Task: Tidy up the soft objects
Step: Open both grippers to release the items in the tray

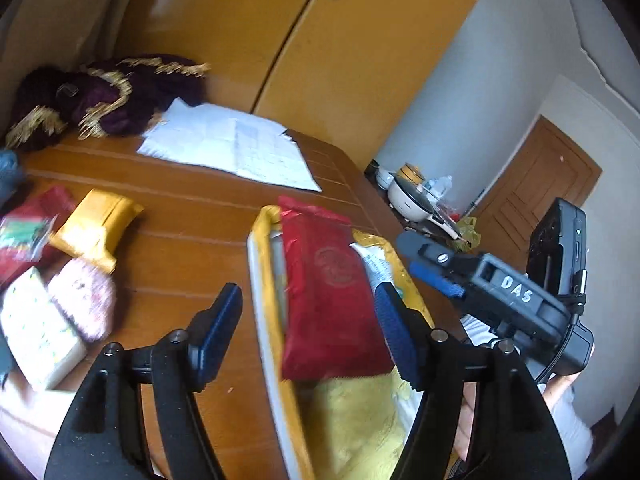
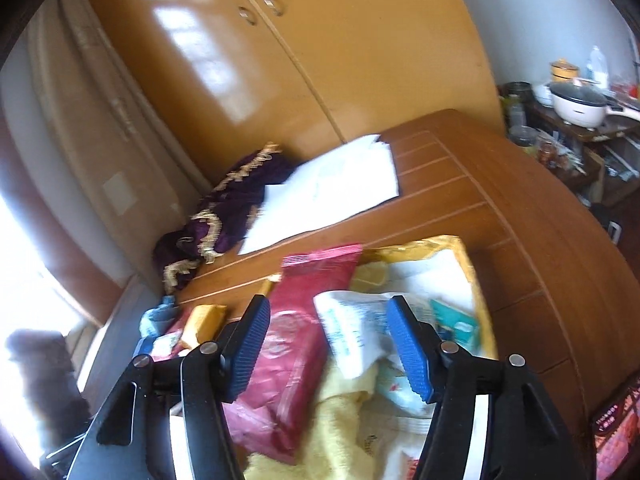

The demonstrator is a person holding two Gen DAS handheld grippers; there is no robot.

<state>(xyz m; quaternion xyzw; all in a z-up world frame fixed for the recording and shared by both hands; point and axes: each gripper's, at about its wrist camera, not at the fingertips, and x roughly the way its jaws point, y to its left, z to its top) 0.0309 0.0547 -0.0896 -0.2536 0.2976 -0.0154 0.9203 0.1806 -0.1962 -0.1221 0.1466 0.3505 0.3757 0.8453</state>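
My left fingers (image 1: pixel 394 336) are gaping wide around the red packet (image 1: pixel 330 300), its long axis running straight ahead between them; my right gripper (image 2: pixel 330 350) is hovering wide too.

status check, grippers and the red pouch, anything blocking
Left gripper open, empty. Right gripper open, empty, above tray. Red pouch lying in yellow tray atop yellow towel. Nothing blocking.

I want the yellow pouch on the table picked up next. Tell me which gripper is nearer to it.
Left. The left gripper hovers open over the tray, with the yellow pouch off to its left. The right gripper is on the tray's far side, further from it.
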